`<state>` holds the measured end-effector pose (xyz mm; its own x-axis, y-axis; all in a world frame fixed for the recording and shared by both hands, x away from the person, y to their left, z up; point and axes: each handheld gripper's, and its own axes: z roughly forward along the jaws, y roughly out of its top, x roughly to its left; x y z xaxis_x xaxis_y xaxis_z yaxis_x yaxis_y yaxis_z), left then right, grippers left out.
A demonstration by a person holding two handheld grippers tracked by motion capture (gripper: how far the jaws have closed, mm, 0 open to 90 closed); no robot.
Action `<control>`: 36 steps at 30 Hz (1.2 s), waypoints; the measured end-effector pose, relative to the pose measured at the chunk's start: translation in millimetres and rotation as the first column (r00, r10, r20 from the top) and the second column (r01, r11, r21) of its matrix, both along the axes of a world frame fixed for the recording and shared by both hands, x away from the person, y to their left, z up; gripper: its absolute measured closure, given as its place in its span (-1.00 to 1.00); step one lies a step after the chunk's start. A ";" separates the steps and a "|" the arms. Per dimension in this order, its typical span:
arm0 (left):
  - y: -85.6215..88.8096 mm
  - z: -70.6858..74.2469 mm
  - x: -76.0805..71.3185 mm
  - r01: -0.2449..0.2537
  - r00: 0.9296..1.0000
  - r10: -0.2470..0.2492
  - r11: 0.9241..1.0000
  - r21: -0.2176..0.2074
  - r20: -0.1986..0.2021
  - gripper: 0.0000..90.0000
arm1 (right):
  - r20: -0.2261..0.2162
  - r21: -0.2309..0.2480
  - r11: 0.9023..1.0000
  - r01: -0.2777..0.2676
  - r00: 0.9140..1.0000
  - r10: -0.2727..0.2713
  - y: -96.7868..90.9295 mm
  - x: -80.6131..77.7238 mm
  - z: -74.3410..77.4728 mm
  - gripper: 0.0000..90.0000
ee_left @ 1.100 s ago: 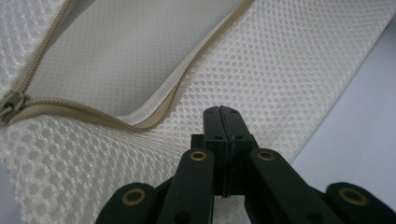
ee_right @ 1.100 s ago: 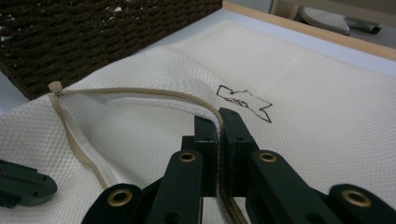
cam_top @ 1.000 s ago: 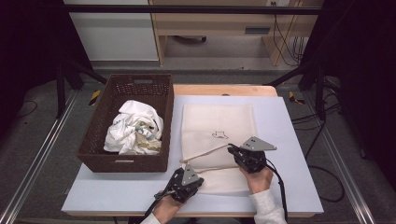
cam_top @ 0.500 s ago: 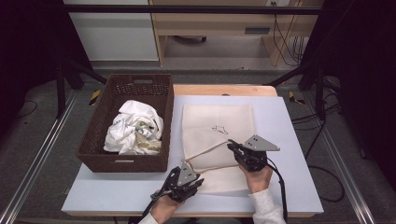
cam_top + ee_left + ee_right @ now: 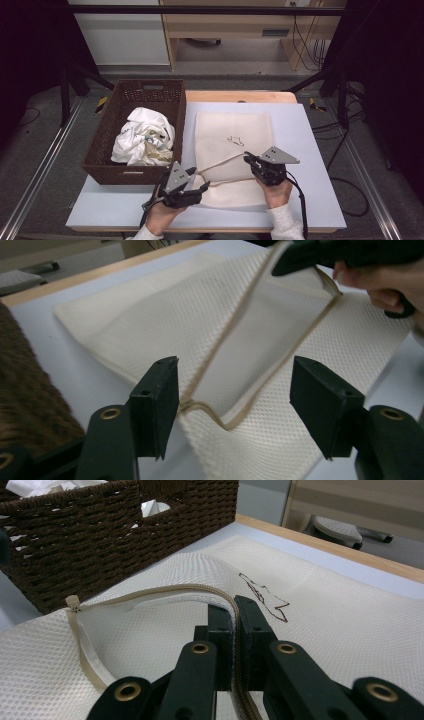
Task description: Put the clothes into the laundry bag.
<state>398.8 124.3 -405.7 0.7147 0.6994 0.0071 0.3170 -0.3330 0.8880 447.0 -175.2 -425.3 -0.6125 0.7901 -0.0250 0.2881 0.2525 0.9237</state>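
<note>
A cream mesh laundry bag lies flat on the pale table, with a small drawn figure on it. Its tan zipper gapes at the near end. My right gripper is shut on the upper zipper edge and holds it lifted off the bag. My left gripper hovers at the bag's near left corner. Its jaws have just been opening and now stand open. In the left gripper view the zipper's end lies under the gap of the left gripper, and neither pad touches it.
A dark wicker basket stands left of the bag, close to my left gripper, with crumpled white clothes inside. The table's wooden far edge lies beyond the bag. Bare table surface shows to the right.
My left gripper's jaws have gone from shut to open, and it has risen a little off the bag's corner. The right gripper has kept still with the zipper edge.
</note>
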 end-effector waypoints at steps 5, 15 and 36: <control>26.7 26.7 9.9 -0.065 0.997 0.066 0.997 -0.030 0.038 -0.34 | -0.001 -0.003 1.000 -0.001 1.000 0.001 0.0 -0.4 0.0 0.92; 87.7 71.4 46.7 -0.221 0.968 0.222 0.975 -0.020 0.121 -0.48 | -0.002 -0.012 1.000 -0.002 1.000 0.002 -1.6 -0.3 1.7 0.92; 131.5 33.1 143.7 -0.327 0.943 0.333 0.913 0.245 0.015 -0.78 | -0.019 -0.030 1.000 -0.008 1.000 0.008 -2.3 1.0 0.1 0.91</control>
<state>542.5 255.9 -372.6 0.4458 0.8751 0.1885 0.4680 -0.4073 0.7842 448.0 -177.4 -425.2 -0.6192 0.7843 -0.0371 0.3037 0.2829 0.9098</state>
